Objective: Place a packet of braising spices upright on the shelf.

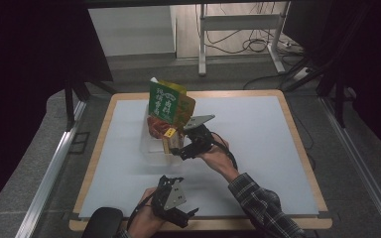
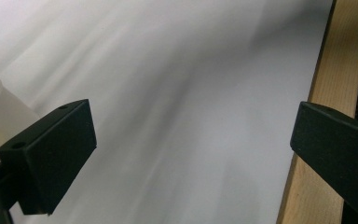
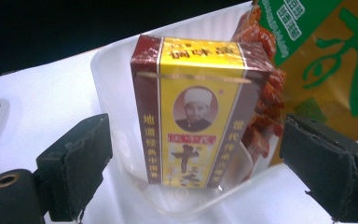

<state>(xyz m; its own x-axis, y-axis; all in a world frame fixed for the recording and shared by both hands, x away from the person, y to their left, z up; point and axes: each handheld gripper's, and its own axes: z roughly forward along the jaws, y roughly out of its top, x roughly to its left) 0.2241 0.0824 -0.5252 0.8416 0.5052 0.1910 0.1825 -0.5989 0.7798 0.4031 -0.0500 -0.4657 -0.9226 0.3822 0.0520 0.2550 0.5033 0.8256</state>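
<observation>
A yellow and brown box (image 3: 193,112) with a portrait on its front stands upright in a clear plastic tub (image 3: 116,88). Behind it lean a red packet (image 3: 265,107) and a green and orange bag (image 3: 326,56). My right gripper (image 3: 200,163) is open, one jaw on each side of the box and neither touching it. In the high view the right gripper (image 1: 177,148) sits at the tub's near right side, by the box (image 1: 170,139) and the bag (image 1: 171,101). My left gripper (image 1: 188,217) rests open near the table's front edge with nothing between its jaws (image 2: 193,147).
A white mat (image 1: 258,144) covers the wooden table (image 1: 297,148). The table's wooden edge (image 2: 326,93) runs beside the left gripper, and a corner of the tub (image 2: 0,112) shows at the far left of that view. Metal rails flank the table; desk legs and cables lie beyond it.
</observation>
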